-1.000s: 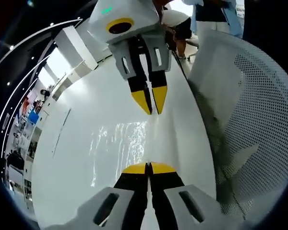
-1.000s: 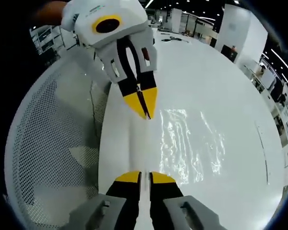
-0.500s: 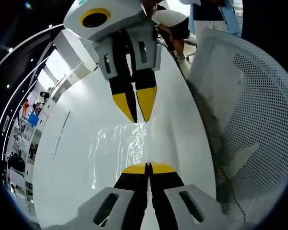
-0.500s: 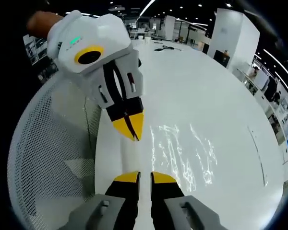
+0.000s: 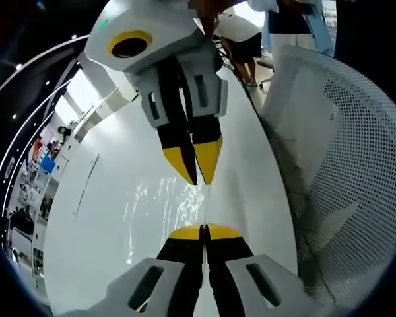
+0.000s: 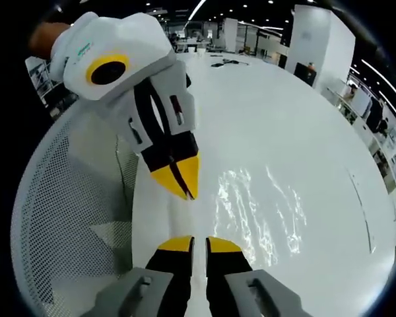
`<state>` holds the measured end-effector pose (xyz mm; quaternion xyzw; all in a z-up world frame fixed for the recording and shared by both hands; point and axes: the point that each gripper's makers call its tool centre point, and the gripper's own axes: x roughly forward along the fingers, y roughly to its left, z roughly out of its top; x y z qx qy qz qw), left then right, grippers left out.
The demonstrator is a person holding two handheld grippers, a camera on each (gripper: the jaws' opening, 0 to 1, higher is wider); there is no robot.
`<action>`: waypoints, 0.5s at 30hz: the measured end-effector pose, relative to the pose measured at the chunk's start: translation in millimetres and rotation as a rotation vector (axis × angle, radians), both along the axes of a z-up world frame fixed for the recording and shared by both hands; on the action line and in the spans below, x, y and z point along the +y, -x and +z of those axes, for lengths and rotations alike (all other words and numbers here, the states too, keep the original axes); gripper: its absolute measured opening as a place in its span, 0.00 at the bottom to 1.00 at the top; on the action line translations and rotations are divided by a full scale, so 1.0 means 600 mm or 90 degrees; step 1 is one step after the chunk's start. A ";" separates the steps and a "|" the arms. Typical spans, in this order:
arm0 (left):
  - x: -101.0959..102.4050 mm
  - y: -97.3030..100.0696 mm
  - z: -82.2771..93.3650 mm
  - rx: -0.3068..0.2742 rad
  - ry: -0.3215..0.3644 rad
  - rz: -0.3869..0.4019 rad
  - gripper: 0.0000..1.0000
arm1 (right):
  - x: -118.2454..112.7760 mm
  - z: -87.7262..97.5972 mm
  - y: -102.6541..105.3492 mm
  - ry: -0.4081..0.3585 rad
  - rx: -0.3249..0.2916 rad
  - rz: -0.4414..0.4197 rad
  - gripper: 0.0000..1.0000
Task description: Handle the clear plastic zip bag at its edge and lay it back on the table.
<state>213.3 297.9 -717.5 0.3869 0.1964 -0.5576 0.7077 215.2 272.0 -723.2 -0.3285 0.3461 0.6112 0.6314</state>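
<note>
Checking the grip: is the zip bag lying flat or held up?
Held at its edge: both the left gripper and right gripper are shut on the zip bag, stretching it over the table.

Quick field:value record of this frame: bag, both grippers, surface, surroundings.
bag: clear plastic zip bag, crinkled and glinting, spread over the white table
left gripper: yellow-tipped jaws closed together at the bag's near edge; the film between them cannot be made out
right gripper: jaws nearly closed, a thin gap showing, at the bag's edge; grip on the film cannot be told
facing: each gripper's yellow tips point toward the other's
beside table: white perforated mesh chair back
background: large hall with ceiling light strips, a person standing beyond the table's far end
</note>
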 end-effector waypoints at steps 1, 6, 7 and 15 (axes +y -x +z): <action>0.000 -0.001 0.000 -0.005 -0.002 -0.003 0.00 | -0.001 -0.002 0.000 0.002 0.002 -0.002 0.03; -0.001 -0.001 0.003 -0.014 0.002 -0.009 0.00 | -0.004 -0.008 0.001 0.004 0.011 -0.008 0.03; -0.003 -0.002 0.005 -0.019 0.006 -0.010 0.00 | -0.004 -0.009 0.003 0.005 0.016 -0.008 0.03; -0.009 0.000 0.010 -0.021 0.019 -0.025 0.00 | 0.004 -0.011 0.007 0.001 0.016 -0.008 0.03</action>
